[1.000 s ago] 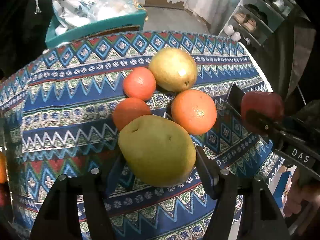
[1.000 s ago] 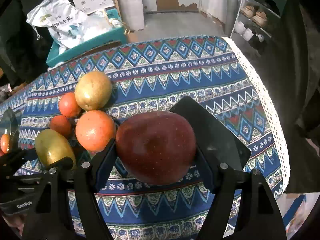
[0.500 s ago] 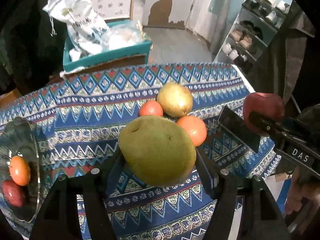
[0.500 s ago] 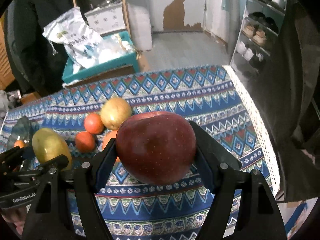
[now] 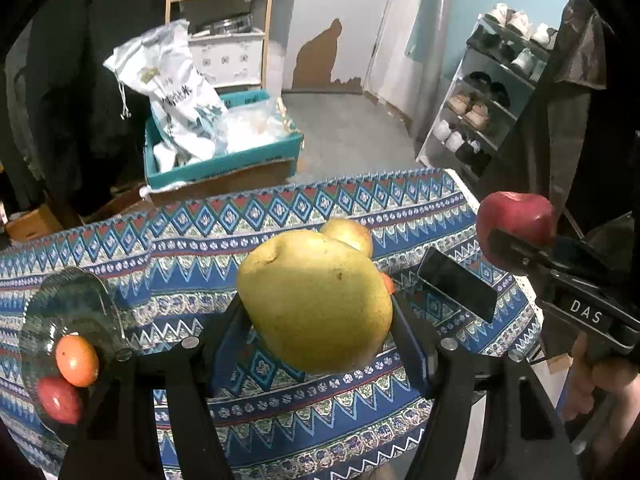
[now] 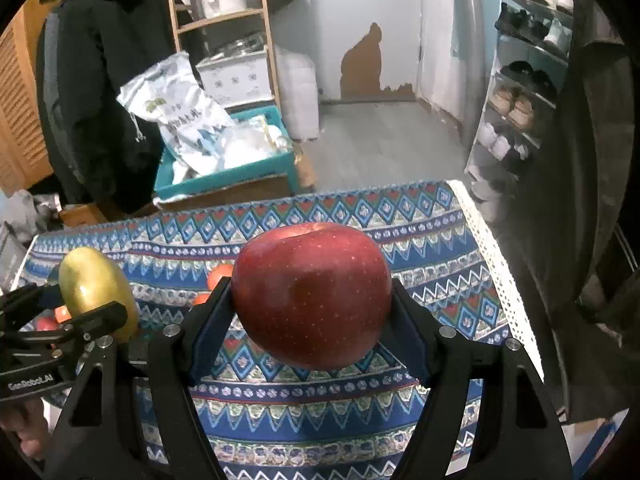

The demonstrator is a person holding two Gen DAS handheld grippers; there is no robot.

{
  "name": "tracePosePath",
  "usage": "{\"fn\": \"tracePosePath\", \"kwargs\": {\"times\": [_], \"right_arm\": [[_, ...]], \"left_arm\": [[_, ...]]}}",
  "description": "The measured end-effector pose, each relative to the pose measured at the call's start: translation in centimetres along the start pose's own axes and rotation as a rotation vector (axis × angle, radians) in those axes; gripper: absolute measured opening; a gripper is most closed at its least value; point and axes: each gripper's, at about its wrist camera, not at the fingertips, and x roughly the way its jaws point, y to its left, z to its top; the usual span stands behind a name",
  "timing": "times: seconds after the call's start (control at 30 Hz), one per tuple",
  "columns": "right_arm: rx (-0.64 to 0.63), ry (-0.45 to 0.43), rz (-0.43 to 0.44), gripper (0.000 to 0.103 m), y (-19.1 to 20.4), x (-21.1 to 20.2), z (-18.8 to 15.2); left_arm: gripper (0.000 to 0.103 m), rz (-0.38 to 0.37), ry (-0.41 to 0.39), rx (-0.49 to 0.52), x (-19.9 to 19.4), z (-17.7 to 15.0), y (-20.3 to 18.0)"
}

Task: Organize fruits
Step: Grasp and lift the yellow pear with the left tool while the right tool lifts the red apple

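My left gripper (image 5: 316,312) is shut on a yellow-green pear (image 5: 314,300) and holds it well above the patterned tablecloth (image 5: 200,240). My right gripper (image 6: 312,300) is shut on a red apple (image 6: 312,294), also held high; the apple shows at the right in the left wrist view (image 5: 516,220). The pear shows at the left in the right wrist view (image 6: 94,284). A glass plate (image 5: 68,312) at the table's left holds an orange fruit (image 5: 77,360) and a red fruit (image 5: 60,400). A second pear (image 5: 348,232) and oranges (image 6: 220,274) lie on the cloth, mostly hidden.
A teal box (image 5: 224,160) with white bags stands on the floor behind the table. A shoe rack (image 5: 492,92) stands at the right and a wooden shelf (image 6: 224,20) at the back. The table's right edge has a white lace border (image 6: 500,268).
Both grippers have risen with their fruit and the table now looks farther below. The glass plate with two fruits has come into the left wrist view.
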Motion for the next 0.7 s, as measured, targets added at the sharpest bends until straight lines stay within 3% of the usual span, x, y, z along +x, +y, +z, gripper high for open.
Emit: {"fn": "tracePosePath", "kwargs": {"times": [0.7], "right_arm": [[-0.050,-0.110,0.070,0.074,3.7,-3.8,2.4]], "left_arm": [[0.070,0.009,-0.116,-0.009,-5.5,1.0,1.7]]}}
